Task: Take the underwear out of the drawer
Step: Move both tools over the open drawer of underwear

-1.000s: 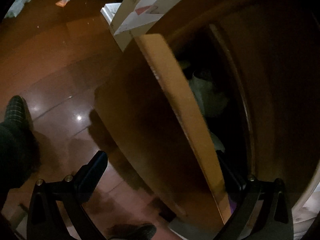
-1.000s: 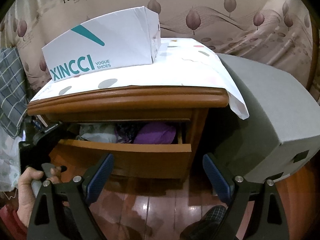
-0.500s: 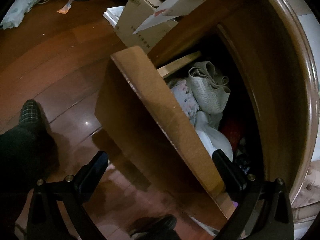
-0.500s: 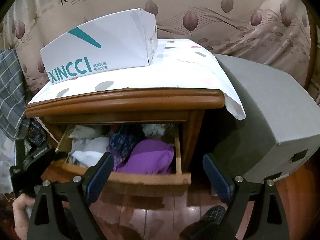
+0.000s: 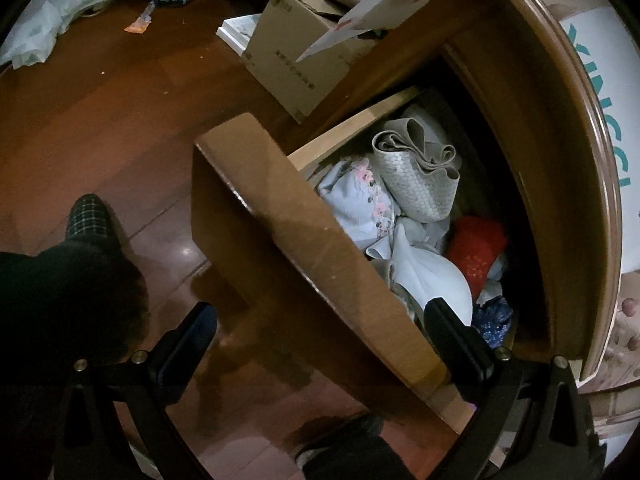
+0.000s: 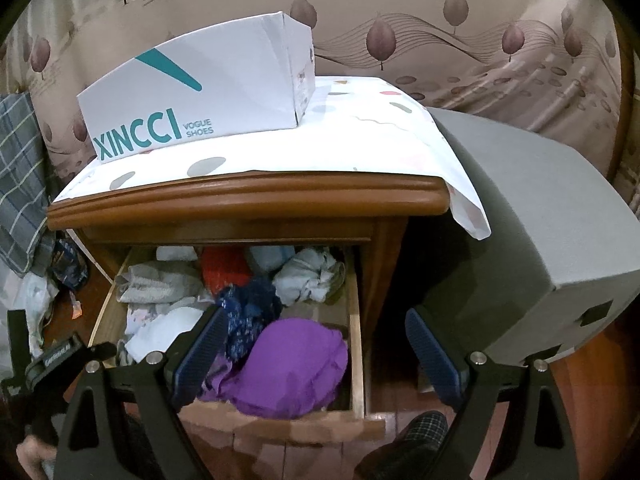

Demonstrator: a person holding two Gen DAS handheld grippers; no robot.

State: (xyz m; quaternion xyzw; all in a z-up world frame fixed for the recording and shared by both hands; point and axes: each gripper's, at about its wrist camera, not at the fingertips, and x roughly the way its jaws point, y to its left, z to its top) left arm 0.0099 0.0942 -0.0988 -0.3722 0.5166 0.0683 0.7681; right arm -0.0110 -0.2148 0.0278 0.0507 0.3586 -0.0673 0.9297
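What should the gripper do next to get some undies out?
Probably lower the right gripper onto the purple garment. The drawer is pulled out, that piece lies on top nearest the front, and the right fingers are spread wide just above it, holding nothing. The left gripper straddles the drawer front.

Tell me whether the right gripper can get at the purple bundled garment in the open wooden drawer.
Probably yes. The right gripper is open, right above the purple bundled garment, which lies on top at the front of the open wooden drawer; nothing covers it.
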